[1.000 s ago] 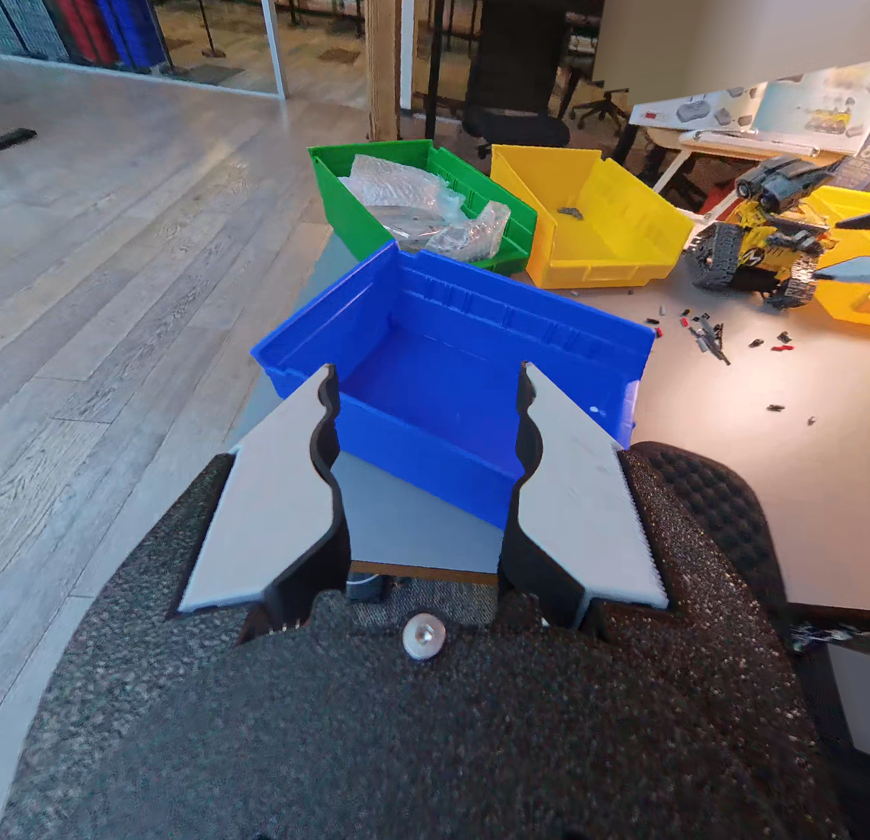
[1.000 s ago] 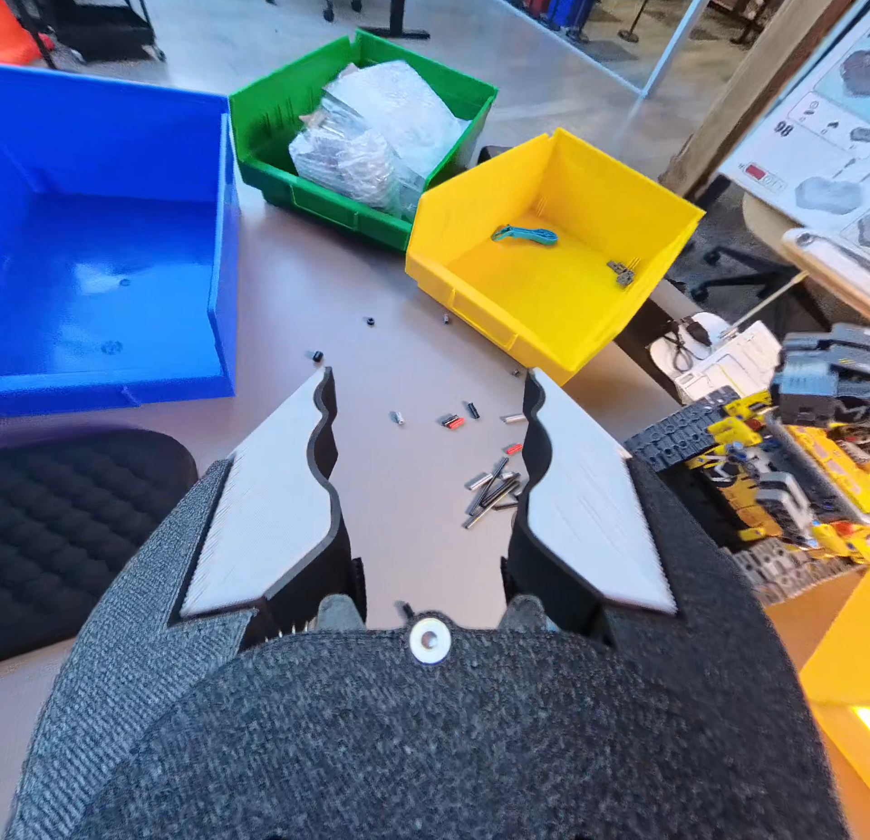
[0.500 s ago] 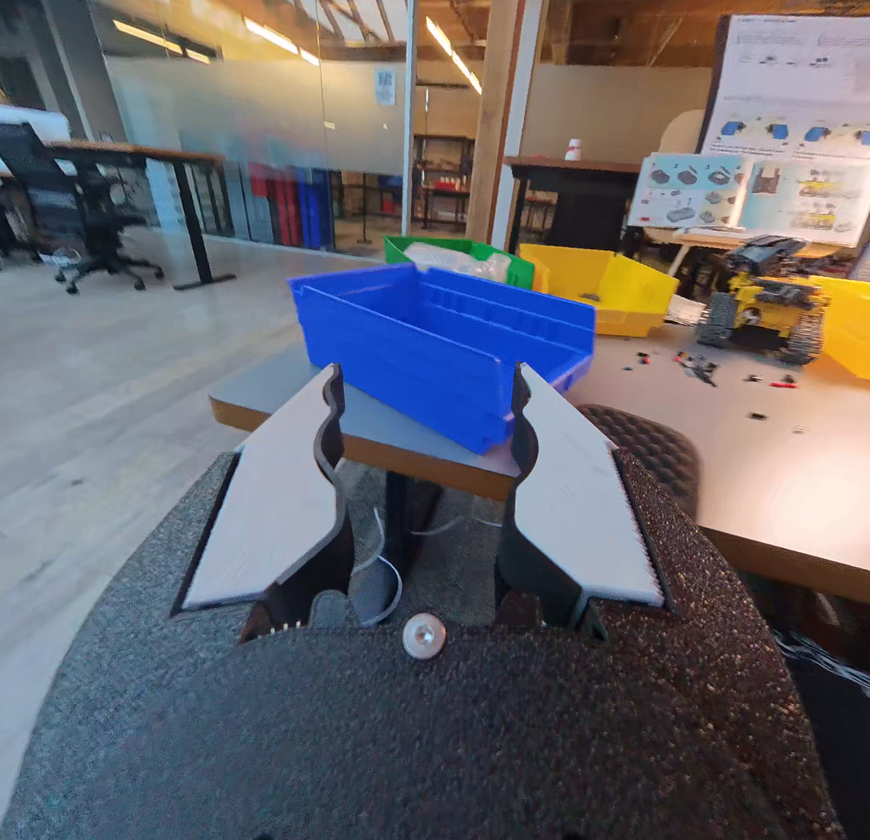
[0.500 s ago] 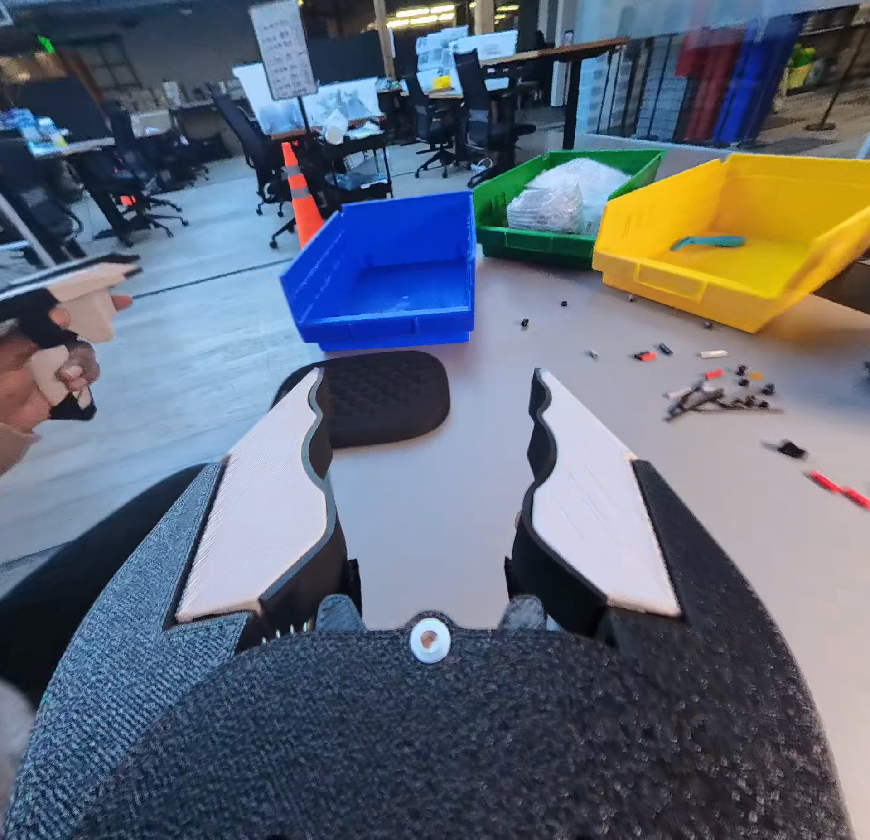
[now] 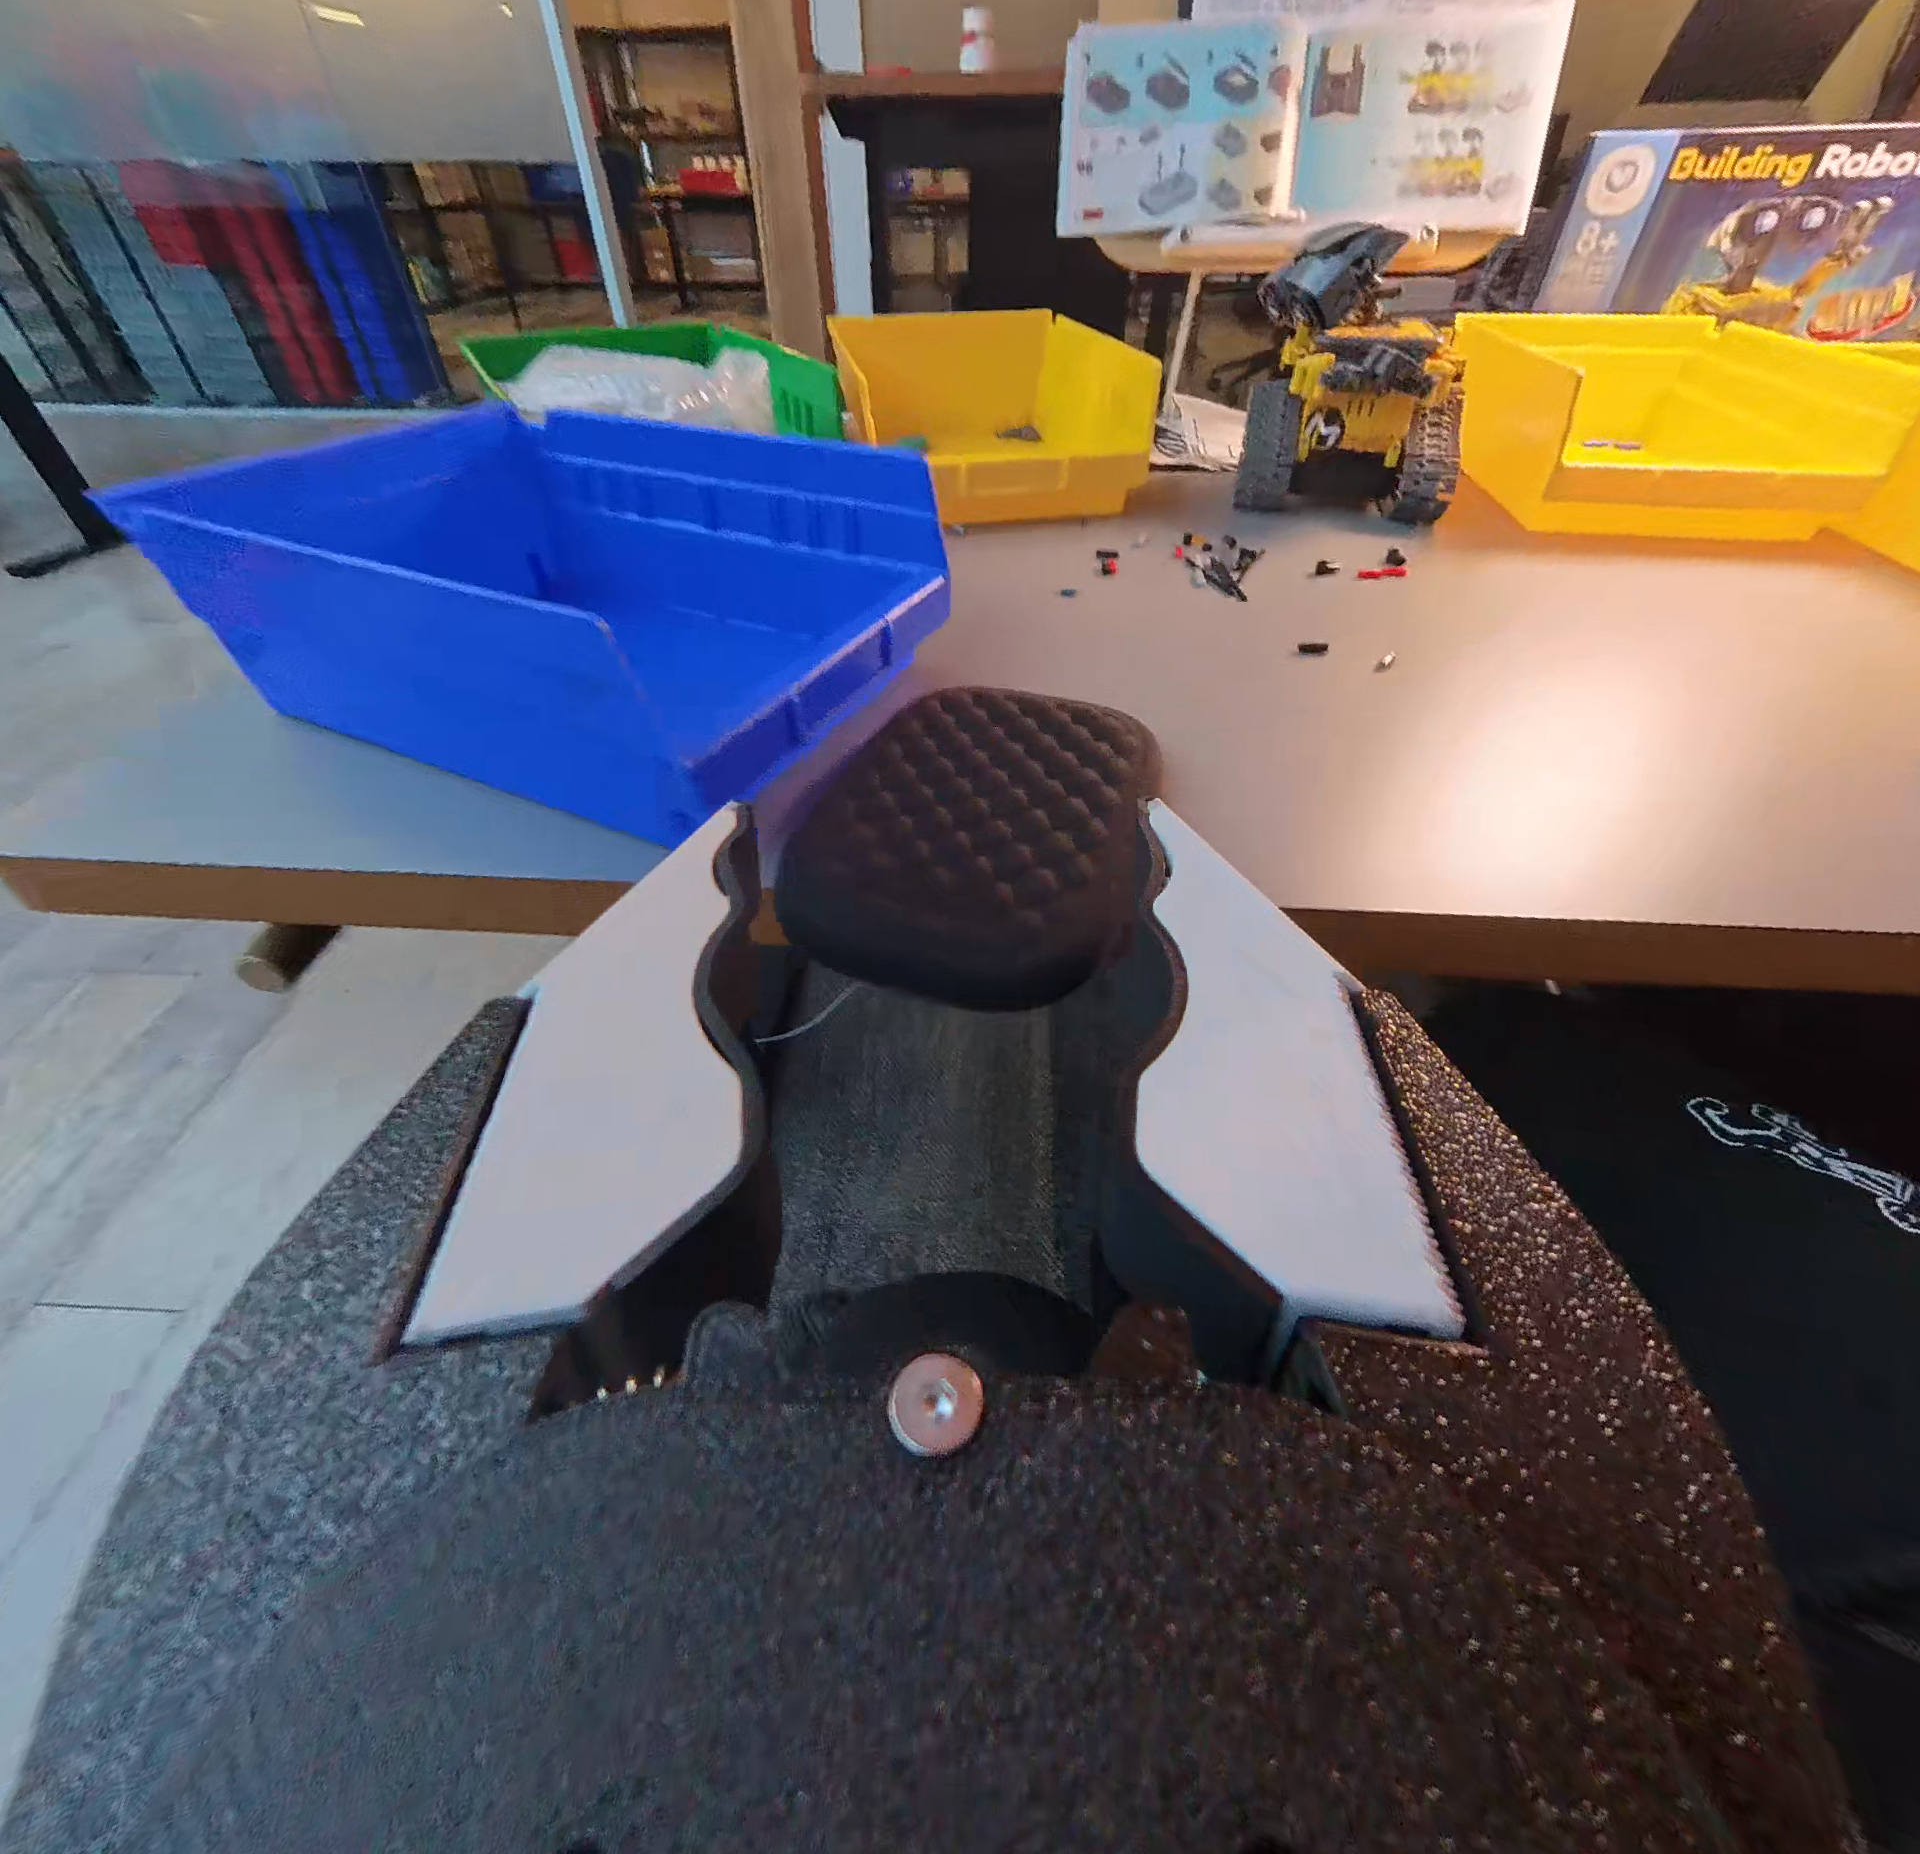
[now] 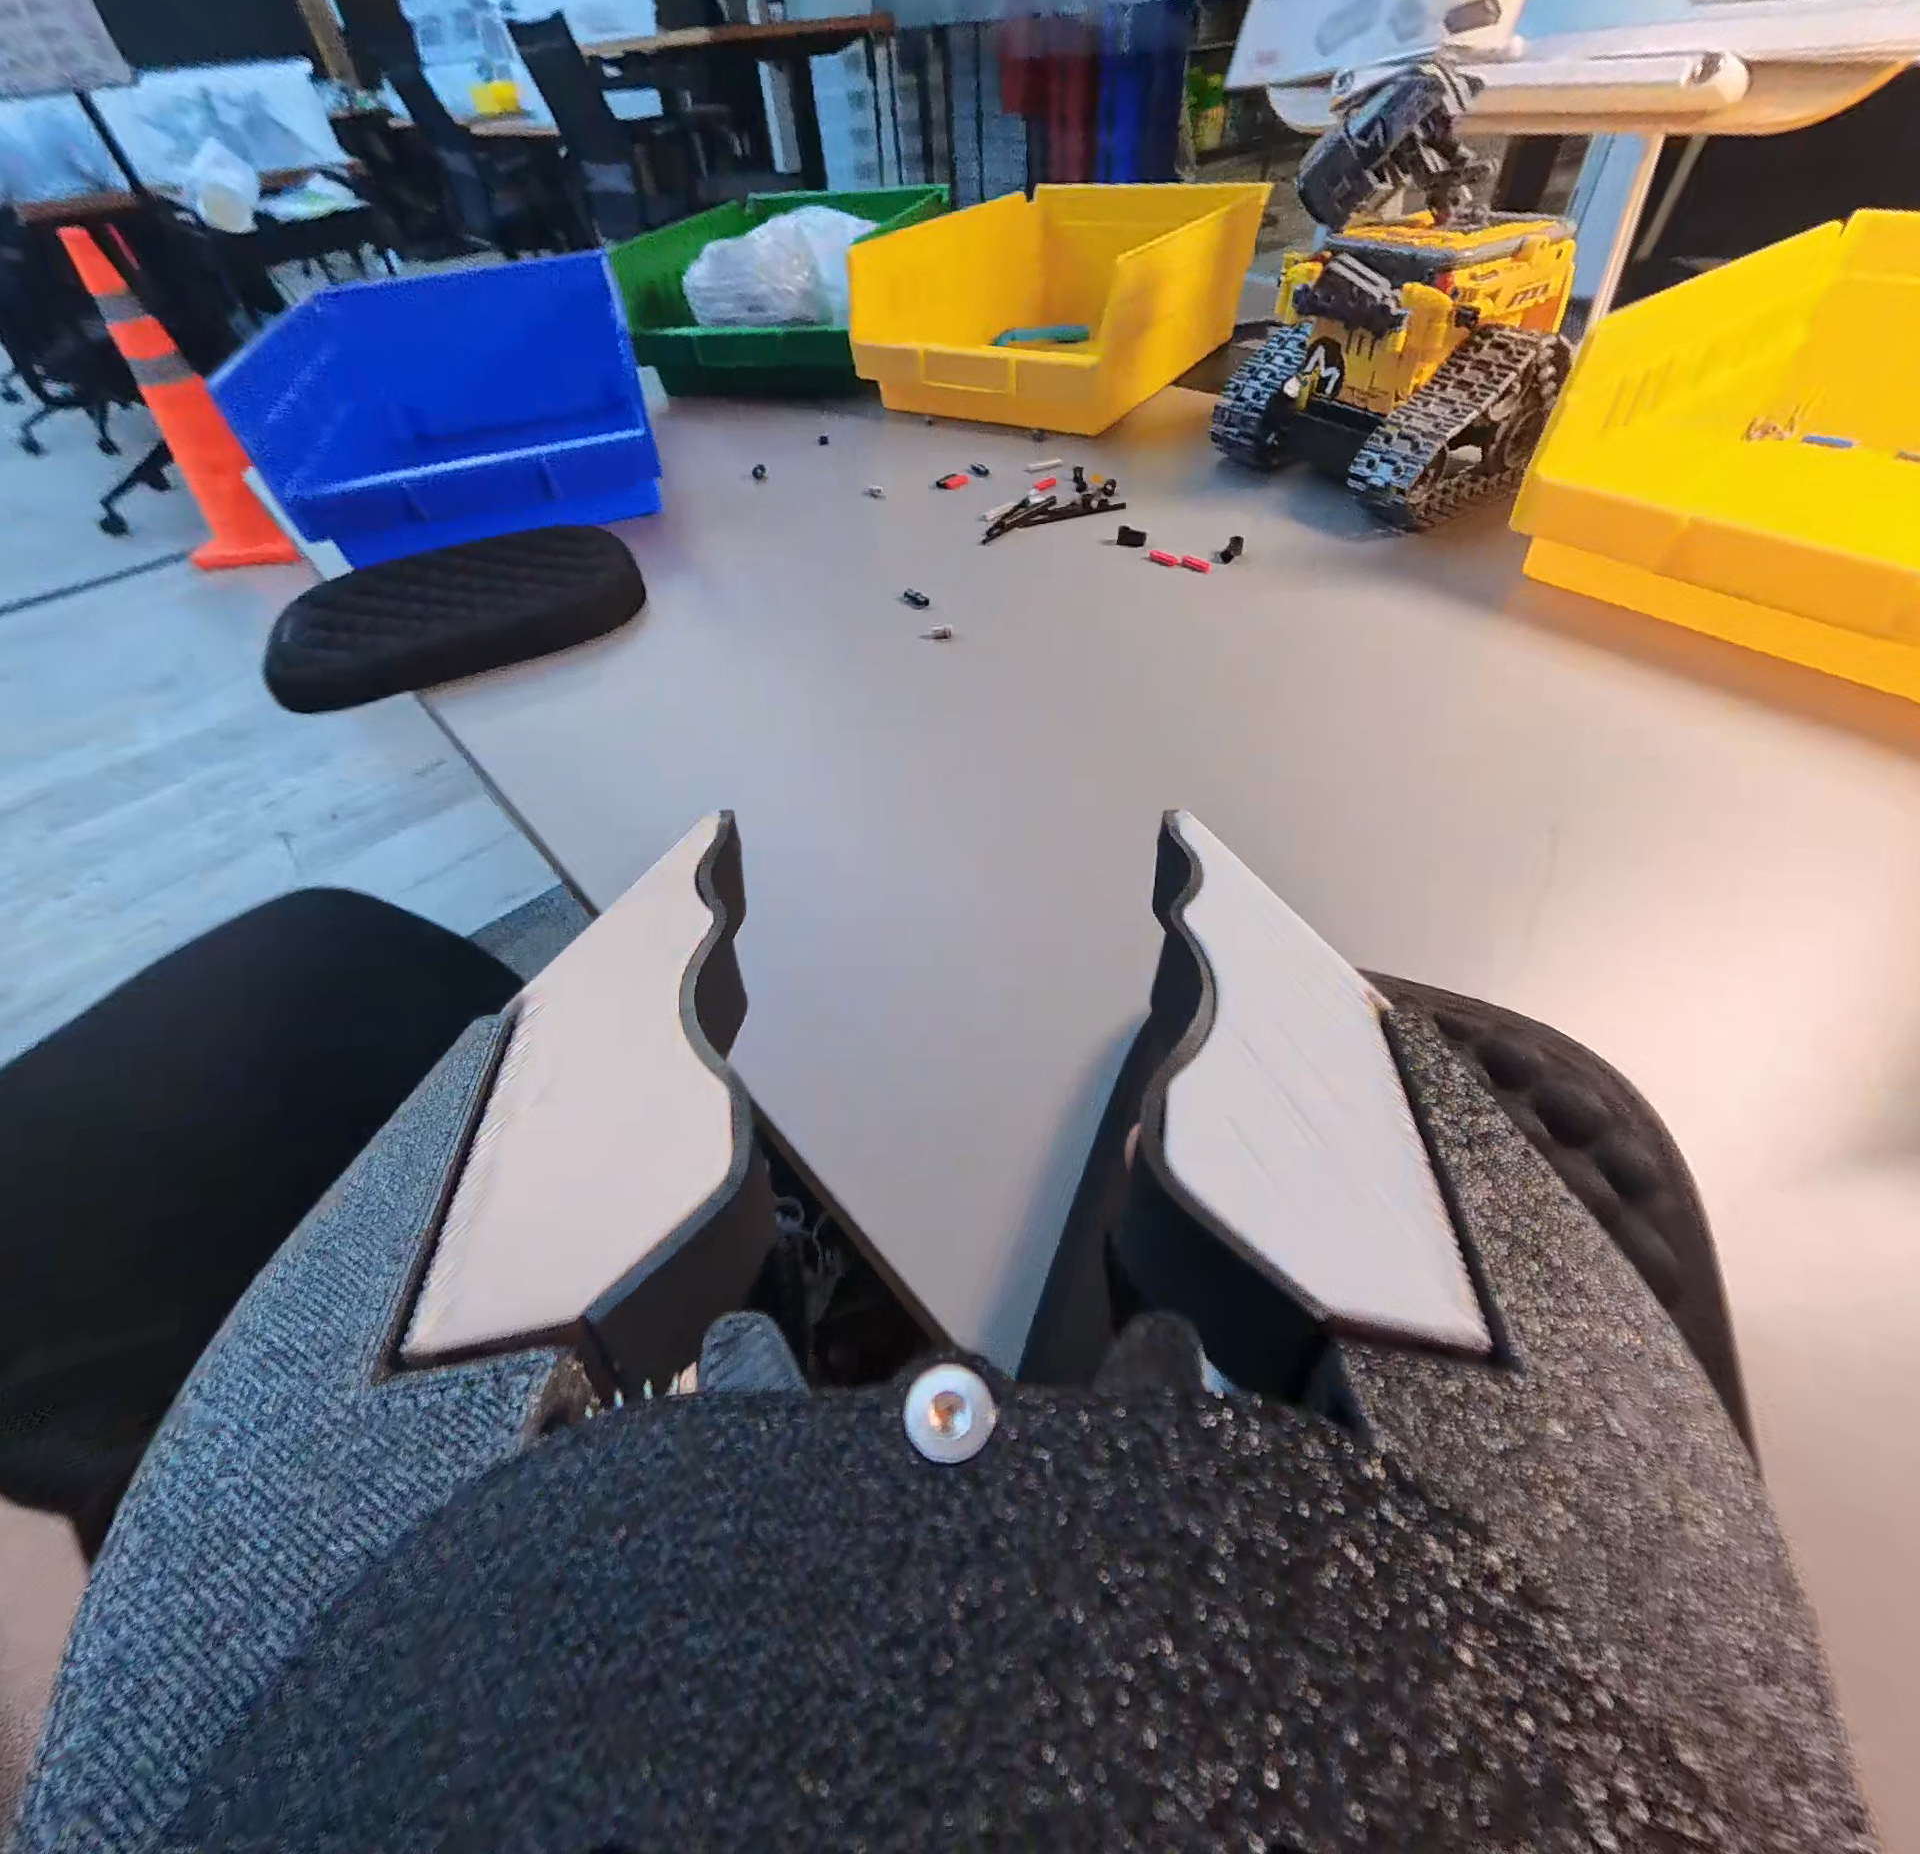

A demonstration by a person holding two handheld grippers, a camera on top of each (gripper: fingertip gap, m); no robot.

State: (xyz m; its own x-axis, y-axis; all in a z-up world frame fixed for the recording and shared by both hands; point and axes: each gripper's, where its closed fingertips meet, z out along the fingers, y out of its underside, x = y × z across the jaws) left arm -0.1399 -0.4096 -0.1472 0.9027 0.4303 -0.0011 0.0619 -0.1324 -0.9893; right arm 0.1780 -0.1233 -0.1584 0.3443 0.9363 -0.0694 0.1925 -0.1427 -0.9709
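Observation:
My left gripper is open and empty, held off the table's near edge, level with a black quilted pad that overhangs that edge. A blue bin stands on the grey table just beyond the pad. My right gripper is open and empty, low over the bare near part of the table. Small loose building-toy parts lie scattered farther ahead; they also show in the left wrist view. A yellow tracked toy robot stands behind them.
A green bin of plastic bags, a yellow bin and another yellow bin line the table's far side. The black pad and an orange cone lie left. A black chair part sits near left. An instruction sheet stands behind.
Both grippers have pulled back and dropped low toward the table's near edge, and the views have swung from looking down to looking level. Both stay open and empty.

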